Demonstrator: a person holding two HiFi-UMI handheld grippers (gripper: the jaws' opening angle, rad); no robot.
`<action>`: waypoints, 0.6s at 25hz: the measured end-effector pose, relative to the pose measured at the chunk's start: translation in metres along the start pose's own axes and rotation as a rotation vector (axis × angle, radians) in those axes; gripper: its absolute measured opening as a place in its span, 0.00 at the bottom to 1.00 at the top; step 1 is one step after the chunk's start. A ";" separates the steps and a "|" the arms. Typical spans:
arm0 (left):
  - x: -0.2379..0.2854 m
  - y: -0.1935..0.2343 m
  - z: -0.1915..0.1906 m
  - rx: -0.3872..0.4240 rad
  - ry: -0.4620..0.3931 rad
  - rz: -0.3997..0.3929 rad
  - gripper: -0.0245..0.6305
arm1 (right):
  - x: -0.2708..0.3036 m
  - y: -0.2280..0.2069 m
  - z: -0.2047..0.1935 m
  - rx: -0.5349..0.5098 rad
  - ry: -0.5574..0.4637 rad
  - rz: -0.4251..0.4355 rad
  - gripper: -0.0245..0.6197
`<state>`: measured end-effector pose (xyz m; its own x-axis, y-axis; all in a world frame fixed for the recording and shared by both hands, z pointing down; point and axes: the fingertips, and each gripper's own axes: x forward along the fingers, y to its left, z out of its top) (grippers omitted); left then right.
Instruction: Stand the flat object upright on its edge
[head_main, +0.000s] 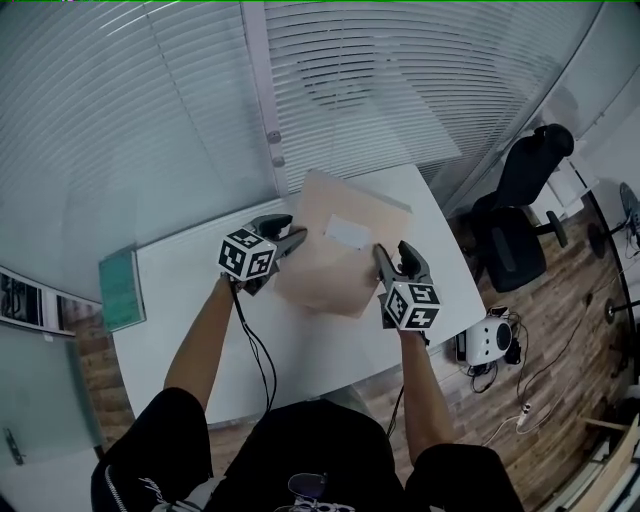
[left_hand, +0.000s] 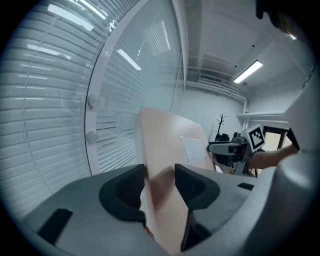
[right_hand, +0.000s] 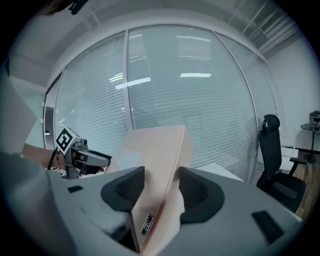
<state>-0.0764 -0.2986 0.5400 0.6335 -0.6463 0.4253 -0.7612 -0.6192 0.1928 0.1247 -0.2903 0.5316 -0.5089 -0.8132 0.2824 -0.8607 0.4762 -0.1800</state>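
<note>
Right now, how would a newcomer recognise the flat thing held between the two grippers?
Find the white table before the blinds. Over its middle, the left gripper and right gripper clamp a pale brown cardboard box. Unlike the green panel at the table's left, it bears a white label.

The flat box (head_main: 335, 262) is light tan with a white label (head_main: 348, 232), the table (head_main: 200, 290) is white, the left gripper (head_main: 293, 238) and the right gripper (head_main: 391, 252) are grey with black and white squares on their 2 cubes (head_main: 248, 254), the chair (head_main: 520, 215) is black and the floor (head_main: 560, 330) is brown.
</note>
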 end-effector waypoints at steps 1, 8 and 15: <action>-0.004 -0.001 0.003 0.004 -0.012 0.005 0.35 | -0.002 0.002 0.003 -0.011 -0.006 -0.003 0.40; -0.031 -0.006 0.012 0.022 -0.066 0.032 0.30 | -0.017 0.018 0.023 -0.056 -0.066 -0.024 0.35; -0.052 -0.011 0.016 0.064 -0.120 0.086 0.25 | -0.024 0.030 0.028 -0.106 -0.079 -0.047 0.32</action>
<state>-0.0991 -0.2652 0.5012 0.5814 -0.7444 0.3284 -0.8053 -0.5842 0.1015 0.1113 -0.2662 0.4931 -0.4693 -0.8571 0.2127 -0.8821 0.4664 -0.0665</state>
